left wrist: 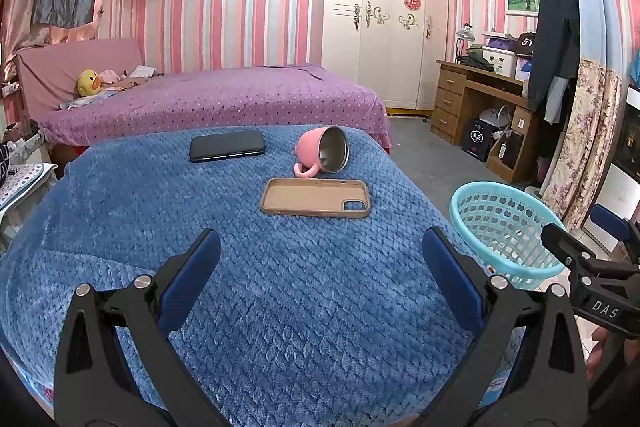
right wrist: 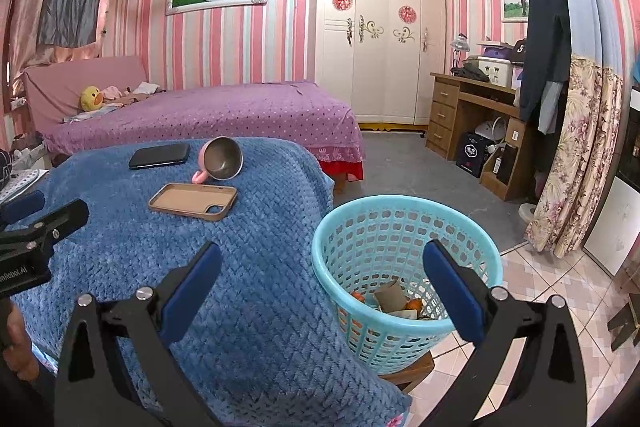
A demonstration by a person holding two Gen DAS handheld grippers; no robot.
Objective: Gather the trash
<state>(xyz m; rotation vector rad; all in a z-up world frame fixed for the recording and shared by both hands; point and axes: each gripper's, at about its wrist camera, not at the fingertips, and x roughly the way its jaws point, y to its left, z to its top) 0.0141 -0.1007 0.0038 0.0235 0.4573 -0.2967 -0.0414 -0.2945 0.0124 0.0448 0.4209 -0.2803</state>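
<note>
on the blue quilted fleece blanket (left wrist: 280,287) covering the table: one black smartphone (left wrist: 227,145) lying face down at the far edge; one pink mug with steel lining (left wrist: 323,154), tipped on its side, mouth toward the cameras; one tan phone case (left wrist: 315,203), empty, inner side up, just in front of the mug. beside the table's right edge: one turquoise perforated plastic basket (right wrist: 404,259), holding cardboard scraps and orange peel (right wrist: 400,301), apparently the trash already collected. left gripper (left wrist: 320,271): fingers spread wide, nothing held, hovering over bare blanket. right gripper (right wrist: 322,279): fingers likewise spread and empty, poised above the basket's near rim. no loose trash shows on the blanket; judged near complete. advice: leave the phone, mug and case alone.
</note>
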